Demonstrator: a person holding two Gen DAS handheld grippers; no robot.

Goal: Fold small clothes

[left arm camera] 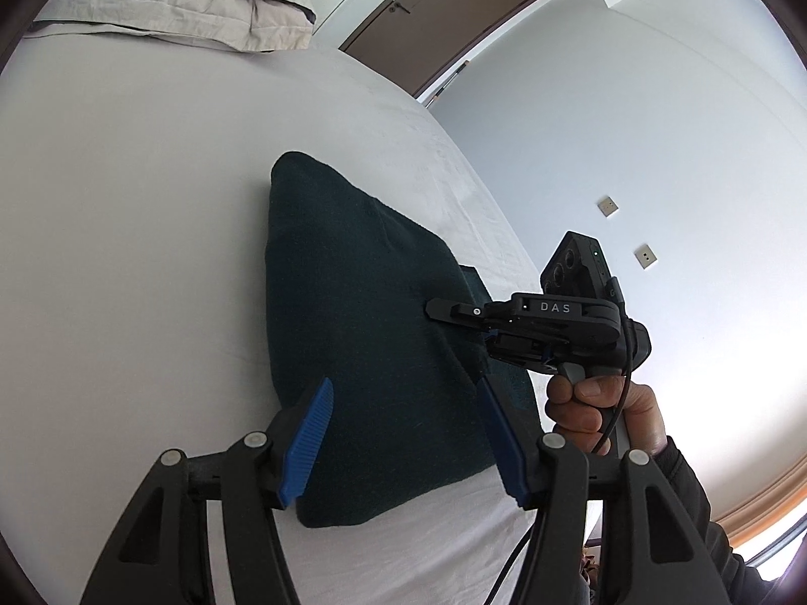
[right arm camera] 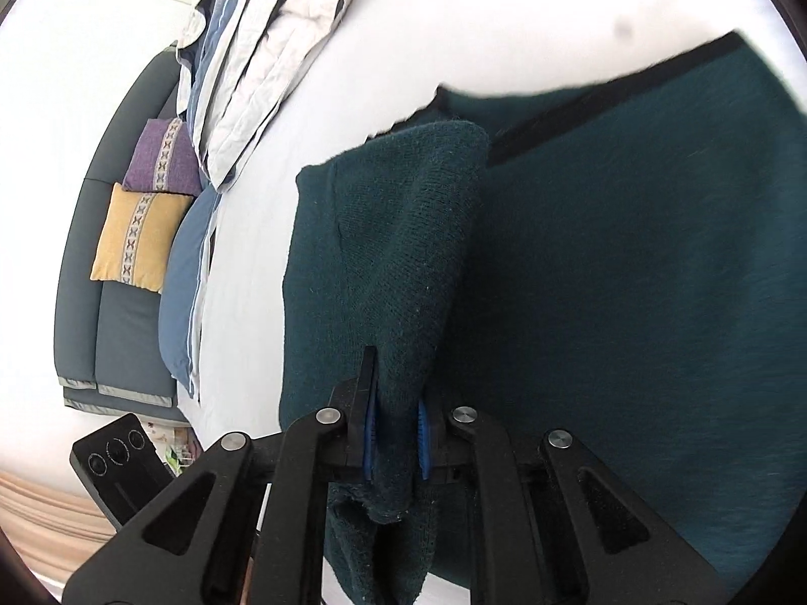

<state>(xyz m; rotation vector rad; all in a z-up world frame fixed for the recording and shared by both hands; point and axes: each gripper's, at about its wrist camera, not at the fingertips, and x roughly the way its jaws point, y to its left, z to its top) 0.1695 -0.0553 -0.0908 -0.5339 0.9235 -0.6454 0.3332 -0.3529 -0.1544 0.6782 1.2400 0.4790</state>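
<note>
A dark green knitted garment (left arm camera: pixel 363 333) lies on the white bed sheet (left arm camera: pixel 126 232). My left gripper (left arm camera: pixel 403 433) is open, its blue pads (left arm camera: pixel 307 438) on either side of the garment's near part, holding nothing. My right gripper (right arm camera: pixel 396 433) is shut on a fold of the same garment (right arm camera: pixel 630 277) and lifts that fold (right arm camera: pixel 418 252) above the flat part. In the left wrist view the right gripper (left arm camera: pixel 454 315) reaches in from the right at the garment's right edge, held by a hand (left arm camera: pixel 595 408).
Folded beige and blue bedding (left arm camera: pixel 191 0) lies at the head of the bed. It shows in the right wrist view (right arm camera: pixel 262 60) with a blue pillow (right arm camera: pixel 184 292), a yellow cushion (right arm camera: pixel 136 237) and a purple cushion (right arm camera: pixel 161 156). A brown door (left arm camera: pixel 444 15) stands beyond the bed.
</note>
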